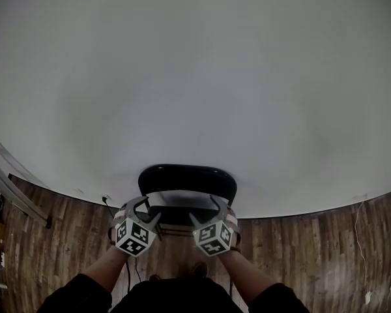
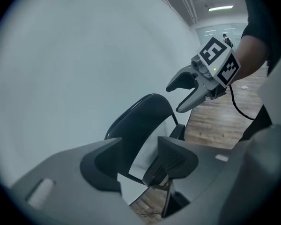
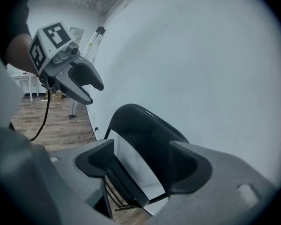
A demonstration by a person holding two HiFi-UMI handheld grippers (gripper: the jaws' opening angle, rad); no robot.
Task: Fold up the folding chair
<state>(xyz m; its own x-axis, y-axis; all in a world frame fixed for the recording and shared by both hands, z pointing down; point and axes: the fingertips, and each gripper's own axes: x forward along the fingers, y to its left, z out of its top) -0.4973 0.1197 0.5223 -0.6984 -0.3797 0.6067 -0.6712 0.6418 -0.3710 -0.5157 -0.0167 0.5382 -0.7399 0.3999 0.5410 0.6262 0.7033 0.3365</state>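
Hovering | left gripper (image 1: 142,212), right gripper (image 1: 212,212): fingers (image 2: 175,161) apart | folding chair (image 1: 188,178) by wall (image 1: 195,77)

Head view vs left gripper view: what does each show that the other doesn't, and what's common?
Head view only: the left gripper from outside with its marker cube, the left forearm, and a metal rail at the far left.
Left gripper view only: a ceiling light and the room beyond it, plus that gripper's jaws close up, apart and gripping nothing.
Both: the chair, the right gripper with its jaws open, the wood floor and the white wall.
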